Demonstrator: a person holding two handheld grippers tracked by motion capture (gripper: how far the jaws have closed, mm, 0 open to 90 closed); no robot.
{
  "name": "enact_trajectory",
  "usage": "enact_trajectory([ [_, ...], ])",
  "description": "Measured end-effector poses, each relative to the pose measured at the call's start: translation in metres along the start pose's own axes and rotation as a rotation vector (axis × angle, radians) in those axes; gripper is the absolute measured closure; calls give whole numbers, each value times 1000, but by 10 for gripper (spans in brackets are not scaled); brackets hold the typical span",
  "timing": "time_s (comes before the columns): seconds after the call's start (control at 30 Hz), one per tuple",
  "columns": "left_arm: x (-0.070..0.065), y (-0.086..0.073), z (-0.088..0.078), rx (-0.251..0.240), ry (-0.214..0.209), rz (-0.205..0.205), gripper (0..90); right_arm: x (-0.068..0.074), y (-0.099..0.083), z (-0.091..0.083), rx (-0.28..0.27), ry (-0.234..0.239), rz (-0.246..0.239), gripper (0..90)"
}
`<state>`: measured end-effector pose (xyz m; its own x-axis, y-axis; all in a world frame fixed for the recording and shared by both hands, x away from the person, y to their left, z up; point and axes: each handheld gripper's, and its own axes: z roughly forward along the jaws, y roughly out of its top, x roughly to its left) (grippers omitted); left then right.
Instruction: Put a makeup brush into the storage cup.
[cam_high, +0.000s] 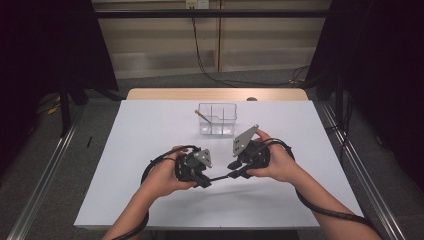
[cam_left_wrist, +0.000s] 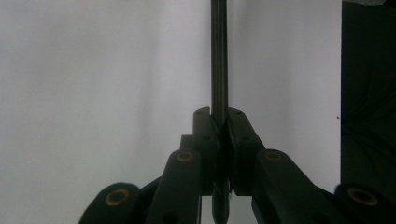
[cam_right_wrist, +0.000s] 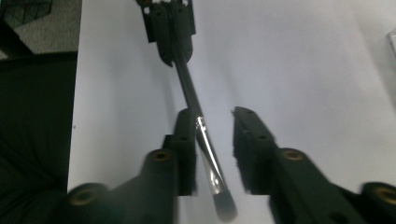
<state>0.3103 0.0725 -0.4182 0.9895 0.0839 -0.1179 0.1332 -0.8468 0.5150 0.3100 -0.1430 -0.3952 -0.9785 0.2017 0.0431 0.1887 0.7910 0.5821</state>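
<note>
A thin black brush (cam_high: 220, 176) with a silver ferrule and grey bristles spans the gap between my two grippers near the table's front. In the left gripper view my left gripper (cam_left_wrist: 219, 116) is shut on the brush's dark handle (cam_left_wrist: 219, 56), which runs straight up out of the jaws. In the right gripper view my right gripper (cam_right_wrist: 215, 116) stands open around the bristle end of the brush (cam_right_wrist: 205, 140); the ferrule leans against one jaw and the other jaw is well apart. The left gripper (cam_right_wrist: 170, 28) holds the far end there. In the high view the left gripper (cam_high: 207, 181) and right gripper (cam_high: 235, 173) face each other.
A clear divided container (cam_high: 217, 119) stands at the back middle of the white table (cam_high: 150, 130), with a wooden-handled stick (cam_high: 202, 116) leaning out of its left side. Dark curtains and metal rails flank the table.
</note>
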Motion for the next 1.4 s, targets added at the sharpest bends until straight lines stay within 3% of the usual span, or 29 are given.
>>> enact_trajectory([
  [0.23, 2, -3, -4, -15, 10, -15, 840, -4, -4, -3, -90, 16, 71, 372],
  [0.5, 4, -6, -5, -32, 10, -33, 839, -8, -12, -7, -207, 2, 133, 186],
  [0.77, 4, -5, -6, -42, 13, -37, 839, -8, -19, -12, -313, -22, 177, 151],
  [1.0, 5, -6, -6, -64, 16, -43, 839, -8, -24, -14, -362, -29, 193, 145],
  [1.4, 7, -14, -8, -155, 17, -74, 839, -7, -28, -13, -450, -32, 217, 134],
])
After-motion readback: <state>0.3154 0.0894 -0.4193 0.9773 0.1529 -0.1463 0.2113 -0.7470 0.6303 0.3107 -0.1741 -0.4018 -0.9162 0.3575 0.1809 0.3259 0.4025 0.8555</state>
